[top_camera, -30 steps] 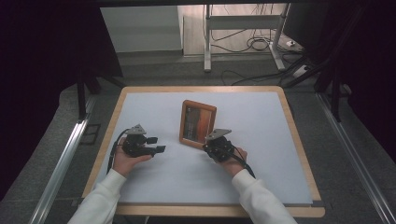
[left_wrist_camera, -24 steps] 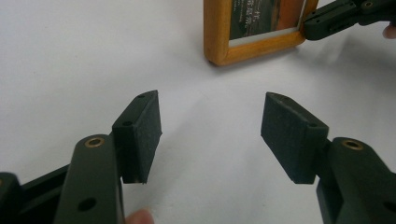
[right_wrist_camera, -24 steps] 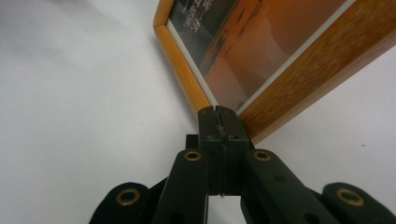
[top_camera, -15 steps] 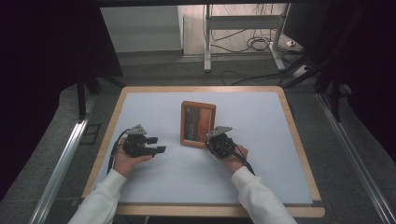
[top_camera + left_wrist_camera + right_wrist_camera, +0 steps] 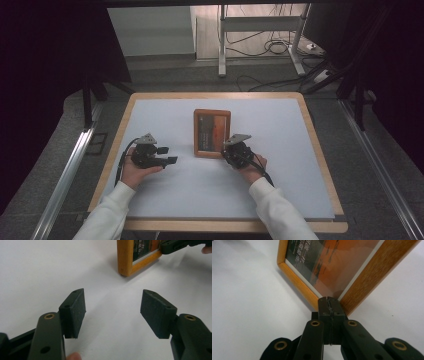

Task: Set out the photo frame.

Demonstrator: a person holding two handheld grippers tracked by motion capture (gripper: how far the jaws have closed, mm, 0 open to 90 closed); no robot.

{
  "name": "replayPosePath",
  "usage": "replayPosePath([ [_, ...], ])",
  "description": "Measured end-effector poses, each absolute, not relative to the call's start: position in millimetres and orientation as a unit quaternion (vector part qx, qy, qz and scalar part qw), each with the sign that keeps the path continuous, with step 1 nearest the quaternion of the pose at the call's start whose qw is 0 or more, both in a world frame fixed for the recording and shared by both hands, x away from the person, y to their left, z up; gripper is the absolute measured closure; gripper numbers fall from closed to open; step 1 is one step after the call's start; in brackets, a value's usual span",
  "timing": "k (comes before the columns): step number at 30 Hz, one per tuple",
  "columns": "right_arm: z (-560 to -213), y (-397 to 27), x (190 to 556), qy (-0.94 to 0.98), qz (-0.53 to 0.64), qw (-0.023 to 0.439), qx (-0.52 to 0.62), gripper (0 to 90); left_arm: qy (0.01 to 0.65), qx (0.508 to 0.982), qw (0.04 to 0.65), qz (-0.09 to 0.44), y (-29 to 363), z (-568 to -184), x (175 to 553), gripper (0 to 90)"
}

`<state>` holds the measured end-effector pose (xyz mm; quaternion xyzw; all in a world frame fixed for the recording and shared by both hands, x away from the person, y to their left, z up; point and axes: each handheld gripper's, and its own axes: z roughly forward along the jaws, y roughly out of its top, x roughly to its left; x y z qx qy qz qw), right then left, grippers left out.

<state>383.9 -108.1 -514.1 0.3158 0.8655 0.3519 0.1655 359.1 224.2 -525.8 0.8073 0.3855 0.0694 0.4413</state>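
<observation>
Picture frame (image 5: 212, 133) in light wood lies flat near the middle of the white table (image 5: 300, 165), holding a dark-and-orange print whose lettering is too small to read. In the right gripper view the frame's far edges run off the top, and its near corner (image 5: 329, 302) sits right at the tips of the right gripper (image 5: 329, 299), whose jaws are pressed together with nothing visible between them; whether the tips touch the wood cannot be told. From above, the right gripper (image 5: 235, 150) hides the frame's lower right corner. The left gripper (image 5: 112, 312) rests well to the frame's left, jaws spread wide and holding nothing.
</observation>
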Motion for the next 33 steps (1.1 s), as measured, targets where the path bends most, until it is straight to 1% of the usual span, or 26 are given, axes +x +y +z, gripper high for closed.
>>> replayPosePath([
  [6,-514.3,-110.0,383.8,0.865,0.35,0.17,0.318,90.0,0.385,0.808,0.441,0.069,223.9,-526.0,359.1,36.4],
  [10,-508.9,-115.4,371.5,0.86,0.375,0.159,0.308,90.0,0.383,0.808,0.441,0.069,223.5,-525.5,358.4,36.3],
  [14,-505.2,-136.0,354.7,0.855,0.385,0.159,0.309,89.8,0.384,0.807,0.443,0.071,222.9,-524.3,357.1,35.7],
  [19,-507.3,-168.0,339.1,0.843,0.398,0.148,0.329,84.8,0.386,0.805,0.443,0.075,219.8,-522.4,353.7,34.5],
  [20,-507.7,-173.4,336.3,0.841,0.402,0.147,0.331,82.2,0.387,0.805,0.444,0.075,219.2,-522.0,352.7,34.3],
  [22,-508.0,-182.9,331.1,0.838,0.407,0.146,0.332,73.6,0.387,0.805,0.443,0.074,218.4,-522.1,349.7,33.7],
  [23,-507.9,-186.9,328.9,0.837,0.409,0.145,0.333,67.8,0.387,0.807,0.44,0.075,218.0,-522.1,348.1,33.1],
  [25,-507.3,-193.7,324.7,0.835,0.413,0.144,0.335,52.9,0.387,0.807,0.439,0.079,218.1,-522.0,344.3,32.8],
  [26,-506.4,-197.1,322.5,0.834,0.414,0.148,0.334,49.0,0.386,0.808,0.437,0.08,218.5,-522.0,342.8,32.8],
  [27,-505.9,-200.9,320.5,0.831,0.418,0.151,0.334,45.7,0.388,0.806,0.439,0.08,218.0,-522.3,340.9,32.7],
  [29,-505.4,-209.0,317.6,0.826,0.421,0.155,0.342,42.0,0.388,0.808,0.437,0.08,217.1,-522.9,338.0,32.6],
  [33,-506.0,-222.9,319.0,0.81,0.43,0.154,0.368,38.1,0.381,0.815,0.429,0.084,212.3,-523.9,334.3,32.5],
])
